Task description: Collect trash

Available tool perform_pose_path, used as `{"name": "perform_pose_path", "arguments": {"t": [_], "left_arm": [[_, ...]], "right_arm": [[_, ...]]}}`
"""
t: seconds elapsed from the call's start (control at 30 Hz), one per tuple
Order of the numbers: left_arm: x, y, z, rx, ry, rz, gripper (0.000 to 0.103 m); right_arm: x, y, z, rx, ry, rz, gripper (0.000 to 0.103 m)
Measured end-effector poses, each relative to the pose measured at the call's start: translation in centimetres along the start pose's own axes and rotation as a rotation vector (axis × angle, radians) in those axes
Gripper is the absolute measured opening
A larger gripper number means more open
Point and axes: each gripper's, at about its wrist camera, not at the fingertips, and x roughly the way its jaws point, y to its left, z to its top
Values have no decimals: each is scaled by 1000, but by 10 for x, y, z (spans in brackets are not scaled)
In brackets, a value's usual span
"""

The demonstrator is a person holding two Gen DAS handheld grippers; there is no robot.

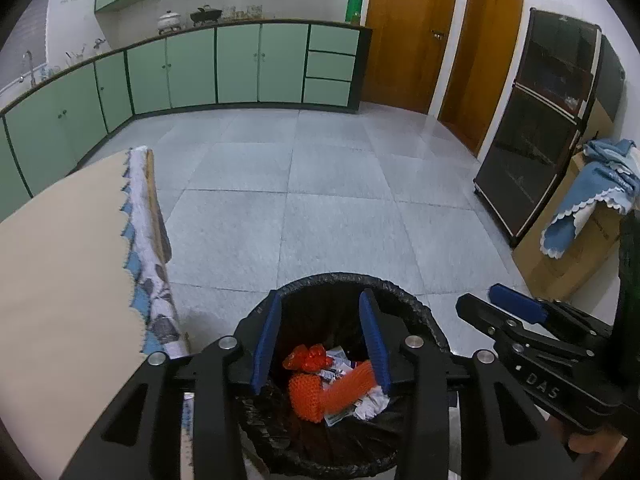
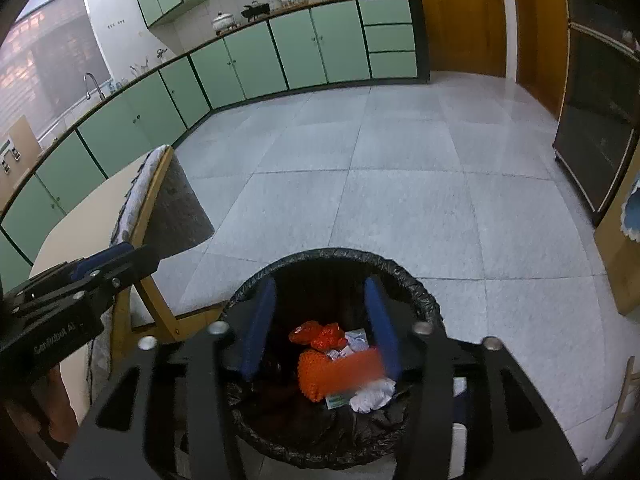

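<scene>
My count over the bin

I see one lined trash bin (image 1: 404,292), two grippers (image 1: 322,340) (image 2: 320,326), two wooden doors (image 1: 412,32), one green bottle (image 1: 354,6).

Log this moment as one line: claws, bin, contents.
left claw: open, empty | right claw: open, empty | both over bin | contents: orange mesh netting, crumpled paper

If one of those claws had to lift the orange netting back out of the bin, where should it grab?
Come straight down from above onto the orange netting at its bulging round end: it lies on top of the trash, and the bin walls block the sides.
</scene>
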Motion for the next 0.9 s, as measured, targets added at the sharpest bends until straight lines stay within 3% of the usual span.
{"name": "perform_pose_path", "arguments": {"t": [0.1,0.23,0.37,0.73,0.9], "left_arm": [[-15,7,1,-12,-29,2,51],[-40,16,0,-29,-76,1,68],[-70,26,-3,-50,-113,-2,78],[-140,33,-26,-65,-167,17,94],[-163,31,-39,-65,-178,16,97]], "right_arm": [[-15,4,1,-4,-30,-24,79],[-38,11,1,-13,-57,-36,90],[-61,20,-1,-36,-68,-34,93],[-139,51,-11,-58,-120,21,98],[-165,63,-17,-99,-137,9,98]]}}
